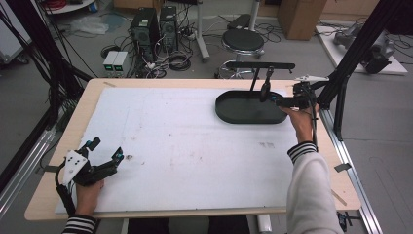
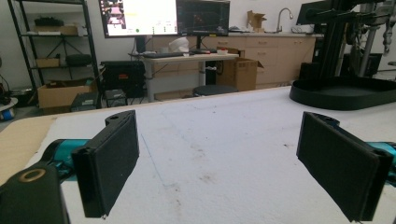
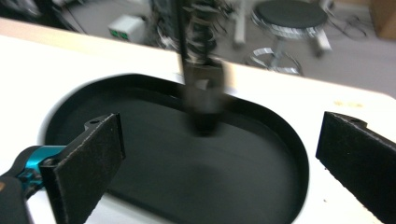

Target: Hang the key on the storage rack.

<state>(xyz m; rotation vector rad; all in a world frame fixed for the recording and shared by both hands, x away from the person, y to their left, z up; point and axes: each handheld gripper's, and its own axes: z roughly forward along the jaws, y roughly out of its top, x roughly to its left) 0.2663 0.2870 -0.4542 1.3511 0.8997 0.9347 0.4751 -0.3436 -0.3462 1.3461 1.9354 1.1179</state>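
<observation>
A black oval tray (image 1: 243,113) lies at the far right of the white foam mat (image 1: 185,146). Over it stands a black stand whose horizontal bar (image 1: 259,65) carries a dark hanging piece (image 1: 265,88). My right gripper (image 1: 278,101) is open at the tray's right end, pointing left over it. In the right gripper view the gripper (image 3: 222,154) stands wide over the tray (image 3: 154,186), with the blurred hanging piece (image 3: 203,100) ahead and nothing between the jaws. My left gripper (image 1: 105,148) rests open at the mat's near left. Its own view shows that gripper (image 2: 217,154) holding nothing.
The mat's middle is bare apart from small dark marks (image 1: 129,157). A black frame post (image 1: 341,73) rises at the table's right edge. A stool (image 1: 242,41), computer towers (image 1: 145,27) and cables sit on the floor beyond. The left gripper view has the tray (image 2: 345,93) far right.
</observation>
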